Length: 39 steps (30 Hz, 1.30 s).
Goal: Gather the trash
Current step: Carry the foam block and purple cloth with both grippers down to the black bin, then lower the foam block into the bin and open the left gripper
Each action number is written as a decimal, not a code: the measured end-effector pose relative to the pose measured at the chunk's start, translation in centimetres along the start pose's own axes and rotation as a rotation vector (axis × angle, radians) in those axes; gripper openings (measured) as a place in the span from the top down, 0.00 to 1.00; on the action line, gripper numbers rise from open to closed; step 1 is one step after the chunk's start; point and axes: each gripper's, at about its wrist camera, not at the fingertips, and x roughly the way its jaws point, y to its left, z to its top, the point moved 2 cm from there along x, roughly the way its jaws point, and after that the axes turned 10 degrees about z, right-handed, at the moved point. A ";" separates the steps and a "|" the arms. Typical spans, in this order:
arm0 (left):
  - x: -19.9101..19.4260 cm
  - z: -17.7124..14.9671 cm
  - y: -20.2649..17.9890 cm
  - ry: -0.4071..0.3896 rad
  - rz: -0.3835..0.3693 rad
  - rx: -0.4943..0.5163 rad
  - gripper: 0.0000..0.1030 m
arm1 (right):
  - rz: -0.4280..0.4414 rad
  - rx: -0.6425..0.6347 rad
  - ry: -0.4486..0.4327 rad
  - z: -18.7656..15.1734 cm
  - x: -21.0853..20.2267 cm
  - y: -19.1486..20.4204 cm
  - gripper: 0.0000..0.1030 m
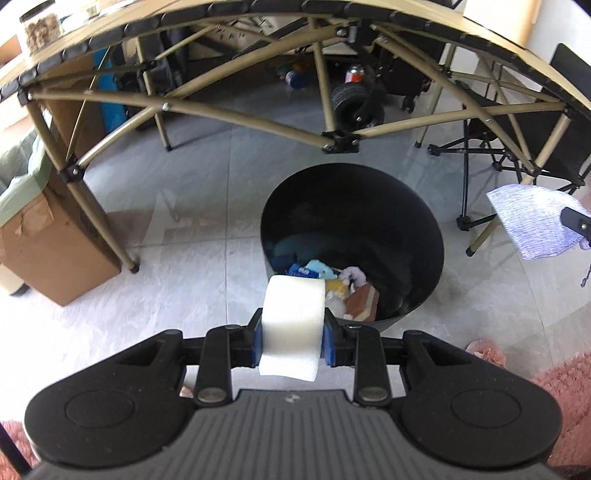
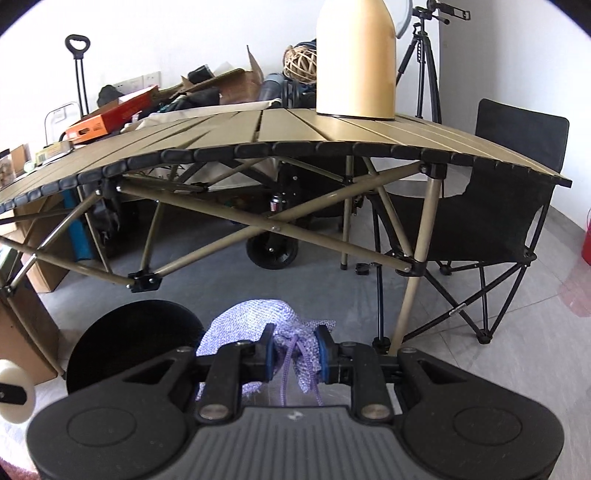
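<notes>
Lettering on box unreadable

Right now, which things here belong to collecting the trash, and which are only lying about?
Job:
- white foam block in left claw
- purple mesh cloth in right claw
- black bin

Lying about:
- folding table
- cardboard box
- camp chair
- tripod

Bright daylight glares off the floor; fisheye bends the table edges
</notes>
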 end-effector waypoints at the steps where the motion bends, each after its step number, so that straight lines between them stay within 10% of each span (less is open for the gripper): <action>1: 0.1 0.1 0.1 0.009 -0.001 -0.004 0.71 | 0.000 0.000 0.001 0.0 0.1 0.0 0.80; 39: 7.2 7.8 -8.4 0.169 -0.025 -0.003 0.71 | 0.002 0.062 0.025 2.4 5.6 -0.6 0.80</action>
